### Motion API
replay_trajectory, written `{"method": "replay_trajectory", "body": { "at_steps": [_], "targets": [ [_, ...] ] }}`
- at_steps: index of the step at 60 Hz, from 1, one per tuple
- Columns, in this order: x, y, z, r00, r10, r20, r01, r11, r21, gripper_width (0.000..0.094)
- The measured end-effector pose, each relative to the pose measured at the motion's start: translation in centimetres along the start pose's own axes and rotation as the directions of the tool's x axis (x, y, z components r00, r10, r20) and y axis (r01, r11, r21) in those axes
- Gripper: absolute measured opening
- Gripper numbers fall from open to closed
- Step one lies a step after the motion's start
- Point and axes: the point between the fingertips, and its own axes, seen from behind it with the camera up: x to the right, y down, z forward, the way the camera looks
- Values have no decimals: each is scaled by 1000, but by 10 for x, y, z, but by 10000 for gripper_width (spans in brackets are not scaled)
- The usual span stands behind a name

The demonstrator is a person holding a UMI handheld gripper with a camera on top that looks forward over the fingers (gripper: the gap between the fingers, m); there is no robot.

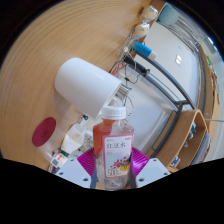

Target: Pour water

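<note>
A clear plastic bottle of pinkish-orange drink, capless and wearing a white label with red characters, is clamped between the two pink-padded fingers of the hand-held gripper, both pads pressing its lower body. The bottle stands roughly upright, its open neck just short of a white paper cup that sits beyond and slightly left of it on the pale wooden tabletop; the view shows the cup leaning over, its mouth turned down toward the fingers, though the wide lens may exaggerate this. A round magenta cap lies on the table to the near left. Cables and connectors are strewn at the far right, beside a white curved surface.

The pour appears not yet begun. If the bottle tips before its neck is over the cup's rim, liquid would land on the table and could run toward the cabling. The light cup could also be nudged over by the bottle neck.
</note>
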Motion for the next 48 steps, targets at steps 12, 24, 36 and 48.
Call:
{"method": "replay_trajectory", "body": {
  "at_steps": [12,24,36,48],
  "targets": [
    [14,12,-2,973,228,-22,-228,974,-13,456],
    [1,41,-3,632,774,-33,-773,627,-96,458],
    [-30,44,-6,111,994,1,-987,110,-119,458],
    [-53,22,1,-351,936,32,-929,-345,-132,457]
  ]
}}
